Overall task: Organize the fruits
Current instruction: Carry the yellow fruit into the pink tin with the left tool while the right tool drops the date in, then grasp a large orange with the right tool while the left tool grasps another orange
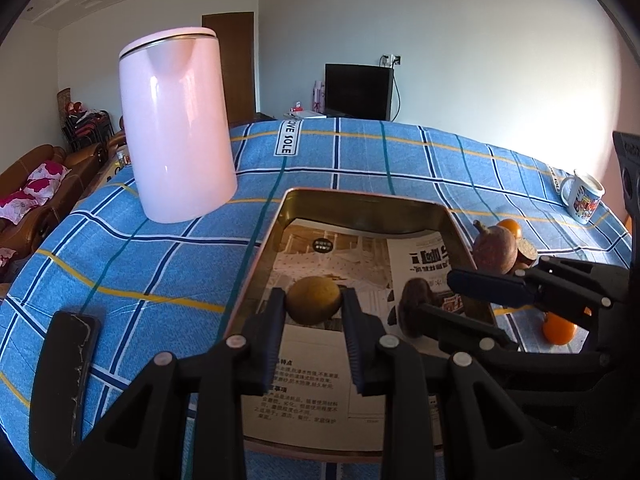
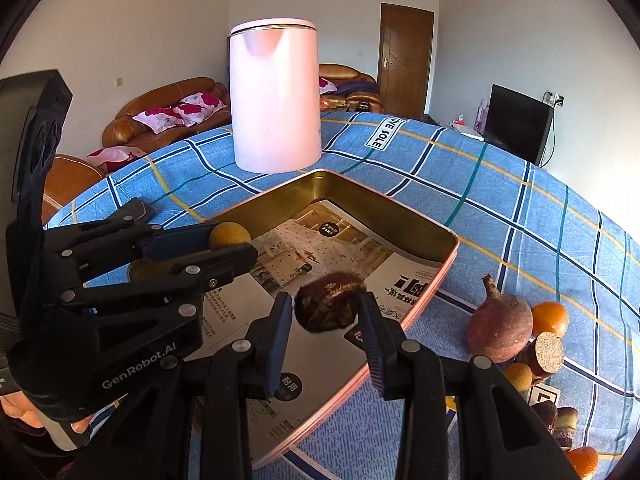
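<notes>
L gripper [image 1: 314, 304] grips yellow fruit [image 1: 314, 300], R gripper [image 2: 326, 314] brown fruit [image 2: 330, 302].

A round yellow-brown fruit [image 1: 314, 300] and a dark, rough-skinned fruit [image 2: 330, 307] hung over the paper-lined metal tray [image 2: 404, 210]. More fruits [image 2: 516, 334] lay clustered beside the tray.

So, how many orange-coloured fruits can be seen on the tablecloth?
3. One orange fruit lies behind the big purple fruit, one sits near the tray's right side below the right gripper, and one at the picture's bottom edge. Others may be hidden.
</notes>
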Available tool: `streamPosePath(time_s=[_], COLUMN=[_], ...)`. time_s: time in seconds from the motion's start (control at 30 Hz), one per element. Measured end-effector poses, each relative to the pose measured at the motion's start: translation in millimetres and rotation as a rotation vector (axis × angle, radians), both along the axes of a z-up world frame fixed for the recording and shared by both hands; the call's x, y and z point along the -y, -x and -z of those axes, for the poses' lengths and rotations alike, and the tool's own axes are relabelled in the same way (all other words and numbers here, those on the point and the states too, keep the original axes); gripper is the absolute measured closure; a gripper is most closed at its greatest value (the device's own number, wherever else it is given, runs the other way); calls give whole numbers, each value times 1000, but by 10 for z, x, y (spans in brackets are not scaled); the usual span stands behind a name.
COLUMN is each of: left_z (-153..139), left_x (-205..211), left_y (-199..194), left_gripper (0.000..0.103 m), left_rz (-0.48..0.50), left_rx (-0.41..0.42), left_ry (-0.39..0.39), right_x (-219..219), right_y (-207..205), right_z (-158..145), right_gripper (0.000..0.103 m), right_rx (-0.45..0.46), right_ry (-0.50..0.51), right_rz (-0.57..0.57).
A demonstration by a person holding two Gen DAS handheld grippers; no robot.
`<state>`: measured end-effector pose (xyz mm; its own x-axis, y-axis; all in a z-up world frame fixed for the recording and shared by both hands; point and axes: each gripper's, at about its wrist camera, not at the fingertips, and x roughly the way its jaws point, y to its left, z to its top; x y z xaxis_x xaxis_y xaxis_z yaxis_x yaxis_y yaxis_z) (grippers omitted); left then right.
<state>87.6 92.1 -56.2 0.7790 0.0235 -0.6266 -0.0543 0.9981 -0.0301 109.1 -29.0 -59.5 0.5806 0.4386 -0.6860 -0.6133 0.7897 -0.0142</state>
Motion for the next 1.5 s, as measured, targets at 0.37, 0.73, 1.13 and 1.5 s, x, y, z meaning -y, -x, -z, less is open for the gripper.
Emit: streamPosePath(time_s=[0.37, 0.73, 1.13, 1.5], left_z=[-152, -257, -46, 75], left_x=[68, 913, 1556, 1792], left_y=[219, 315, 156, 73], left_gripper=[25, 5, 5, 9], left_rz=[-11, 136, 240, 306], left_rx=[60, 90, 12, -37], left_ry=[27, -37, -79, -79], right_x=[459, 1742, 2164, 2158], right_y=[205, 429, 228, 208], right_z=[-167, -191, 12, 80], right_gripper=[27, 23, 23, 55], right_rx=[50, 159, -58, -111], right_ry=[-86, -2, -105, -149], right_rz=[19, 384, 443, 389])
